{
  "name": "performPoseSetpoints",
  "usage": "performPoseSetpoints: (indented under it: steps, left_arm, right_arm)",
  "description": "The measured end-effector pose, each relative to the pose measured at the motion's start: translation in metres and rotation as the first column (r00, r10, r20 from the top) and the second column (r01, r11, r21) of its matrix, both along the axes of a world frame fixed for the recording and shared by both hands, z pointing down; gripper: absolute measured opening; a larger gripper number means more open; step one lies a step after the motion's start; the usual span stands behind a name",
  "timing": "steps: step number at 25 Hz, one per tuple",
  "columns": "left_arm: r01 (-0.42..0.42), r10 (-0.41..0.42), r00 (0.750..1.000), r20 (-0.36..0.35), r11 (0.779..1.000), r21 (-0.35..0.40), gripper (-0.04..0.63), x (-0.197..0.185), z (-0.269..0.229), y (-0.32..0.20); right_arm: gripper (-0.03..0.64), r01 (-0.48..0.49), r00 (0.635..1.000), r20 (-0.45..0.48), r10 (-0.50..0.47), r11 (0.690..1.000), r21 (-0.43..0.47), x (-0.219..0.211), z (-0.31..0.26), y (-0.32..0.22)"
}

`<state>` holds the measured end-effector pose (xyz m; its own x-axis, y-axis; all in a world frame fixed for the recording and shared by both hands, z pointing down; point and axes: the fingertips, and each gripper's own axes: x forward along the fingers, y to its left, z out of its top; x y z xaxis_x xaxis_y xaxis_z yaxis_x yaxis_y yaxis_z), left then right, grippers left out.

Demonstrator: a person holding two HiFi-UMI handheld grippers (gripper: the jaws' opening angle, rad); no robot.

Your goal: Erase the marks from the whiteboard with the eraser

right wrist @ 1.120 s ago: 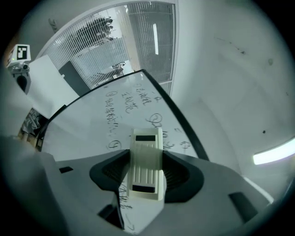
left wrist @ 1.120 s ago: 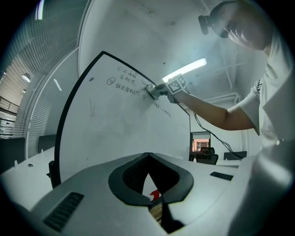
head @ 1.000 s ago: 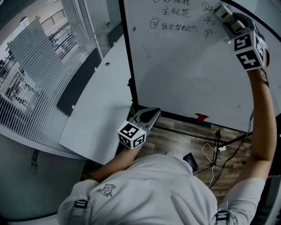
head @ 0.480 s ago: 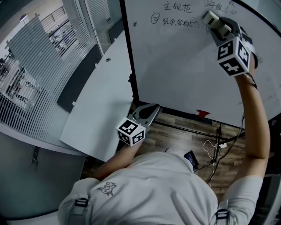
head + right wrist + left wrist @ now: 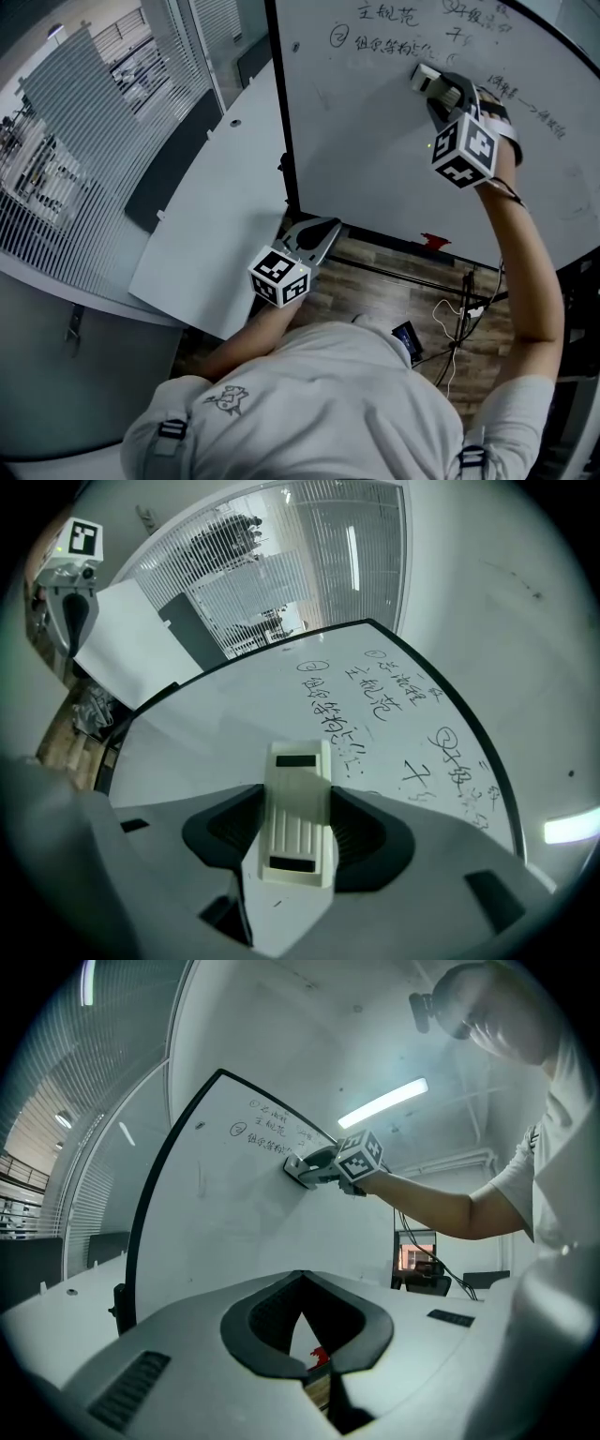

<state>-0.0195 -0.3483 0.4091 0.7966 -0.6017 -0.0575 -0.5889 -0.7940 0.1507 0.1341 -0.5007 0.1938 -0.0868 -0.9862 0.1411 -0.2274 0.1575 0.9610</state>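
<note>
Item 1, whiteboard [image 5: 375,159]: upright, dark-framed. I see handwritten marks [image 5: 389,52] in rows across its upper part; the lower field is bare.

Item 2, eraser [image 5: 298,799]: a pale block with a ribbed back. It sits in my right gripper [image 5: 442,92], with the fingers closed on its two long sides. From the left gripper view its face looks pressed flat to the board.

Item 3, the relation I work from: the eraser's long axis runs along the fingers, and its free end points at the nearest row of writing. That row lies just beyond the tip, slightly to one side. Further writing stands off to the right. Only the right arm is up at the board.

Item 4, left gripper [image 5: 317,242]: held low by my waist near the board's bottom edge. Its fingers are drawn together at the tips with nothing between them. It is well apart from the marks.

Item 5, tabletop [image 5: 206,187]: a white slab left of the board, with no part in this.

Item 6, change noted: a second ago the right gripper and eraser were higher and further right on the board. They now sit lower and further left, beside the circled row. The left gripper is about where it was.
</note>
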Motion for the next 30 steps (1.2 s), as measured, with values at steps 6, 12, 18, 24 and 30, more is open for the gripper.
performPoseSetpoints:
  steps: [6,12,18,24,30]
  left_arm:
    - [0.003,-0.004,1.000,0.007,1.000,0.011,0.005,0.000,-0.007,-0.001]
    - [-0.010,0.009,1.000,0.022,0.998,0.069,0.005,0.007,-0.037,-0.007]
    - [-0.001,-0.007,0.998,0.058,0.990,0.141,0.005,0.009,-0.066,-0.020]
    - [-0.006,-0.002,0.998,0.060,0.990,0.143,0.005,0.014,-0.073,-0.025]
    - [-0.020,0.013,0.998,0.055,0.990,0.136,0.005,0.023,-0.072,-0.024]
  right_arm:
    - [0.233,-0.002,1.000,0.025,0.002,1.000,0.018,0.005,-0.034,0.002]
    - [0.233,-0.020,0.999,0.040,0.016,0.994,0.112,0.014,-0.103,0.008]
    - [0.233,-0.053,0.997,0.066,0.041,0.981,0.187,0.025,-0.156,0.014]
    - [0.232,-0.054,0.997,0.065,0.041,0.976,0.209,0.020,-0.154,0.014]
    - [0.232,-0.021,0.999,0.039,0.015,0.988,0.152,-0.003,-0.101,0.004]
